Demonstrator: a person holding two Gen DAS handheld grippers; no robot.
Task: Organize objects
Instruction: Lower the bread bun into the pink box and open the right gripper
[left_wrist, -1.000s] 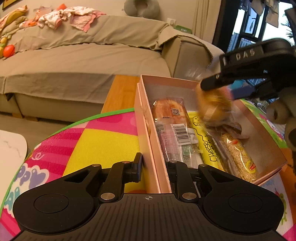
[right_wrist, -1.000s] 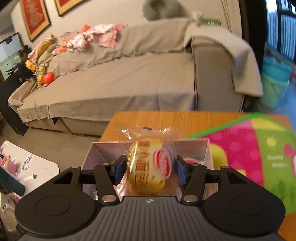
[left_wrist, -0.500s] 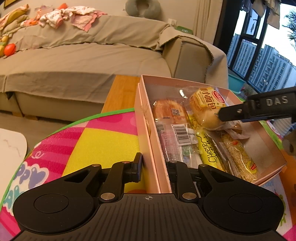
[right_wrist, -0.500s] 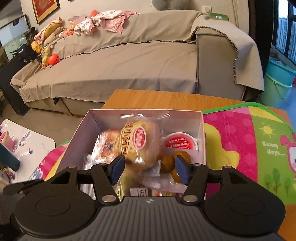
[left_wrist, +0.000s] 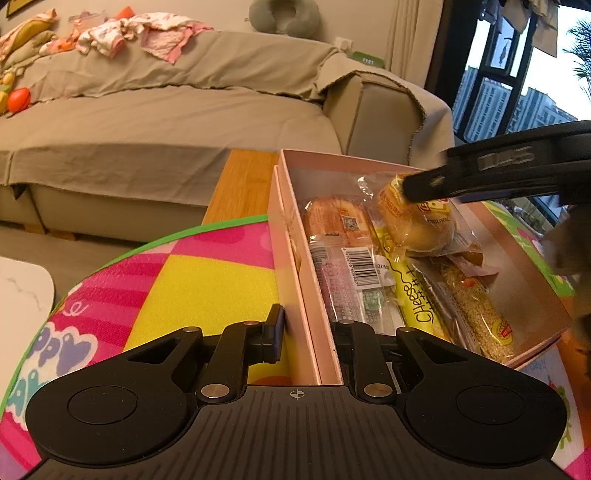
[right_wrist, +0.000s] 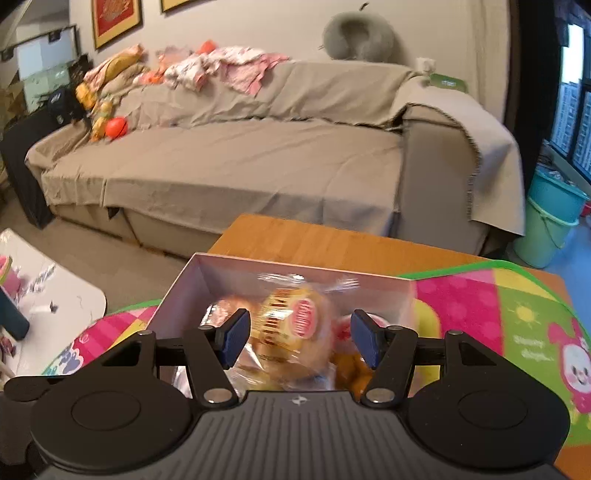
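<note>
Bun (left_wrist: 417, 225) lies in box (left_wrist: 314, 162) atop other snacks; right claw (right_wrist: 299, 341) spread wide just over it, left claw (left_wrist: 308, 334) pinching the box's near wall; placing step looks finished, next likely fetch another item.

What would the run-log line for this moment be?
left gripper: shut on box wall | right gripper: open above bun | bun: in box

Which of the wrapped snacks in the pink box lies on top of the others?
The round bun in clear wrap with the red oval logo; it rests across the flat-lying yellow cheese stick and sesame bar.
</note>
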